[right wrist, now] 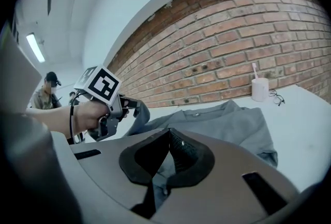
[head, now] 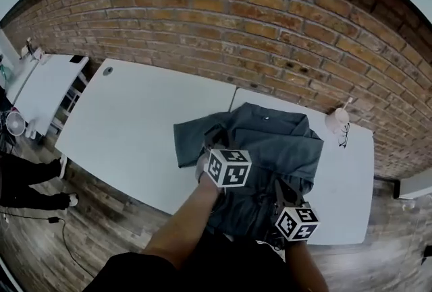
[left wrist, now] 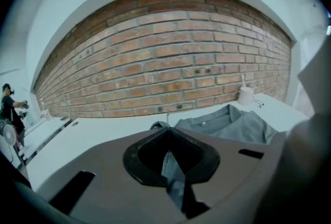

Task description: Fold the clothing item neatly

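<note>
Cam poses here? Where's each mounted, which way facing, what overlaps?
Head view: on the person's head, steeply down at white table and grey shirt; shows both forearms, left gripper, right gripper.
Left gripper view: on left gripper, facing brick wall; own jaws shut on the shirt.
Right gripper view: on right gripper, facing wall; own jaws shut on shirt; left gripper visible.
Shared: all see shirt and white cup.
</note>
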The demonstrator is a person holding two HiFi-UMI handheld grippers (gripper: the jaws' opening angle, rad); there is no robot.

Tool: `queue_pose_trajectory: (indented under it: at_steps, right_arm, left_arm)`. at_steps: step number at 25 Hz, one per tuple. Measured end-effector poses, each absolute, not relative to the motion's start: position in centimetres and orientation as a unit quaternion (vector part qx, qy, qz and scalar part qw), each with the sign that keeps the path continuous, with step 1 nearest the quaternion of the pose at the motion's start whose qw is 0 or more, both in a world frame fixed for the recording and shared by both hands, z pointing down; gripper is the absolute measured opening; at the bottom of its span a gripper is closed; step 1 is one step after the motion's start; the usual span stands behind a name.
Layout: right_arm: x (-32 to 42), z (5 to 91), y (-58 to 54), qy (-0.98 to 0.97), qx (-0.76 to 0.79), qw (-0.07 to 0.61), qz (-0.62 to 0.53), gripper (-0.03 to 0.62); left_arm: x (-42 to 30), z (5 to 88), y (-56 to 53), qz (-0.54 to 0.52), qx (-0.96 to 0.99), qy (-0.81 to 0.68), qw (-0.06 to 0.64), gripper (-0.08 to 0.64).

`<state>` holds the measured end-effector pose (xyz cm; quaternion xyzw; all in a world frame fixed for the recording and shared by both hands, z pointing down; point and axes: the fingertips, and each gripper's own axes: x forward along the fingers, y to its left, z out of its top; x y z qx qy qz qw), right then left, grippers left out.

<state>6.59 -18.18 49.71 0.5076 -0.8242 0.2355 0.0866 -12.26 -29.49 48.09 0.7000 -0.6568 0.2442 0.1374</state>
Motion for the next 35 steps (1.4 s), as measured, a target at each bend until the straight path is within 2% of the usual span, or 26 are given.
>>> queue_pose_trajectory:
  at_steps: [7, 17, 19, 21, 24, 26, 28, 32, 35]
  right_arm:
    - [13.9, 50.7, -16.4, -0.782, 0.562, 0.065, 0.262, 0.003]
    - [22.3, 52.0, -14.2, -0.725, 0.621, 0.059, 0.293, 0.003]
    - [22.7, 52.1, -14.2, -0.724, 0.622, 0.061, 0.293, 0.003]
    - [23.0, 52.1, -14.6, -0.724, 0.623, 0.063, 0.289, 0.003]
    - [22.6, 52.1, -15.9, -0.733, 0.614, 0.070, 0.284, 0.003]
    - [20.8, 52.9, -17.3, -0.751, 0.587, 0.092, 0.288, 0.003]
    - [17.6, 54.2, -19.0, -0.770, 0.550, 0.132, 0.295, 0.003]
    - [10.4, 57.1, -22.9, -0.803, 0.483, 0.211, 0.278, 0.003]
    - [8.0, 59.7, -25.7, -0.806, 0.450, 0.279, 0.264, 0.003]
  left_arm:
    - [1.6, 50.2, -30.9, 0.275, 0.762, -0.574, 0.121, 0.011]
    - [15.1, 58.3, -27.1, 0.366, 0.820, -0.427, 0.107, 0.013]
    - [17.1, 59.0, -25.2, 0.366, 0.841, -0.384, 0.109, 0.093]
    - [18.0, 58.1, -23.8, 0.342, 0.859, -0.366, 0.109, 0.137]
    - [16.2, 55.5, -23.2, 0.295, 0.864, -0.390, 0.115, 0.141]
    - [13.0, 54.3, -23.2, 0.265, 0.852, -0.427, 0.148, 0.129]
    - [8.6, 54.1, -23.3, 0.241, 0.826, -0.473, 0.188, -0.002]
    - [0.0, 55.1, -22.7, 0.228, 0.778, -0.538, 0.230, -0.002]
    - [-5.0, 55.3, -21.4, 0.225, 0.751, -0.571, 0.243, -0.002]
